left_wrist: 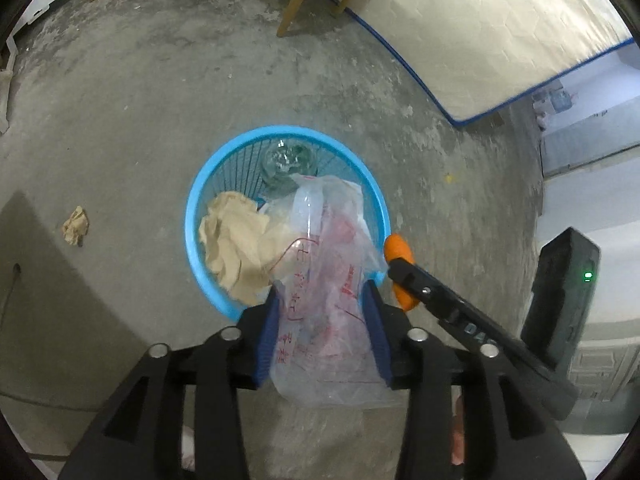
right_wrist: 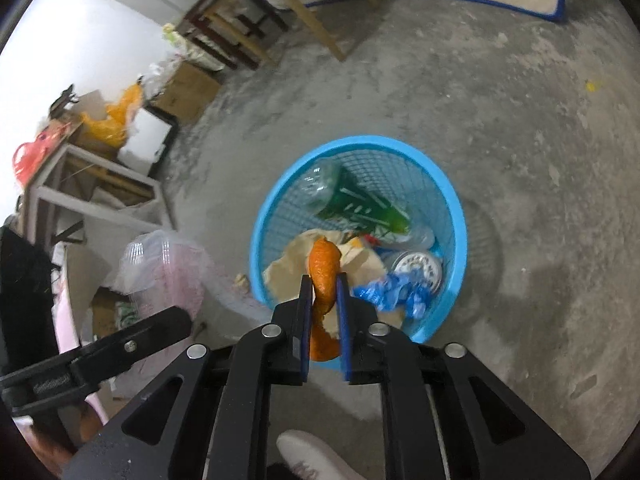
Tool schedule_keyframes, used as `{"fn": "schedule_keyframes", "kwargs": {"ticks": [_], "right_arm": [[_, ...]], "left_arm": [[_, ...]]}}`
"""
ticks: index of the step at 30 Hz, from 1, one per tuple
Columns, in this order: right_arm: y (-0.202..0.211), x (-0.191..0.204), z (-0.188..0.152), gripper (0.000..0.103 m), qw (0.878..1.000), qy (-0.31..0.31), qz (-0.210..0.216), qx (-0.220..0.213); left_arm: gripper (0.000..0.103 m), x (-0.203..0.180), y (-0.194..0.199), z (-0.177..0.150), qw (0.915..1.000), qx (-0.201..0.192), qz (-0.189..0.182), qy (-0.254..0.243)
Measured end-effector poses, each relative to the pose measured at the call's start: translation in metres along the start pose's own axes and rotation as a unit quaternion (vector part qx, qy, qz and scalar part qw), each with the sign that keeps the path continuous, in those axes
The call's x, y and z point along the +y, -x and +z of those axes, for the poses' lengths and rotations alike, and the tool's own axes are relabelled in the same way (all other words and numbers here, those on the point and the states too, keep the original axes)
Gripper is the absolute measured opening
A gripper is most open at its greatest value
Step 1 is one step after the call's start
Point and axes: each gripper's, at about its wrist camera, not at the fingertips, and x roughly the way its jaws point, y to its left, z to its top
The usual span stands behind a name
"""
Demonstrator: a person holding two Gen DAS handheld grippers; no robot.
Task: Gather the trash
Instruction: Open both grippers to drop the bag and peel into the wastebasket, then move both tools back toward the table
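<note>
Grey, stained concrete floor (left_wrist: 120, 100) lies under your blue mesh basket (left_wrist: 192, 216), with a mattress (left_wrist: 480, 32) leaning beyond wooden chair legs (left_wrist: 296, 0). Your left gripper (left_wrist: 320, 300) has its jaws closed on a clear plastic bag (left_wrist: 328, 280) above the basket's near rim. Your right gripper (right_wrist: 324, 292) pinches an orange peel (right_wrist: 324, 268) over the basket. A crumpled paper wad (left_wrist: 75, 225) lies on the floor, well left of the basket.

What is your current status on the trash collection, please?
Left gripper shut on clear plastic bag, right gripper shut on orange peel. Both over blue basket. Crumpled paper on floor. Nothing blocking.
</note>
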Motion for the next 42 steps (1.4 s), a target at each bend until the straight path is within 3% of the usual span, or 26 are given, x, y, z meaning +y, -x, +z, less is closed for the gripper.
{"fn": "schedule_keyframes", "kwargs": {"ticks": [3,4,6,23,32,42], "right_arm": [[-0.011,-0.009,0.003,0.028,1.0,-0.01,-0.008,0.0],[-0.01,-0.01,0.002,0.033,1.0,-0.014,-0.008,-0.002],[-0.008,-0.012,0.001,0.033,1.0,-0.017,-0.01,-0.005],[0.022,-0.002,-0.004,0.054,0.999,0.013,-0.001,-0.037],[0.06,0.024,-0.017,0.058,0.997,0.053,0.022,-0.052],[0.099,0.085,-0.036,0.059,0.991,0.104,0.065,-0.053]], "left_arm": [[0.065,0.005,-0.007,0.006,0.9997,-0.016,0.007,0.015],[0.067,0.006,-0.008,0.006,0.9996,-0.022,0.007,0.019],[0.07,0.008,-0.01,0.008,0.9994,-0.026,0.004,0.023],[0.074,-0.003,0.027,-0.003,0.9982,-0.06,-0.002,0.005],[0.074,-0.001,0.111,-0.038,0.9934,-0.112,-0.011,-0.021],[0.08,0.034,0.231,-0.113,0.9795,-0.201,-0.003,-0.018]]}}
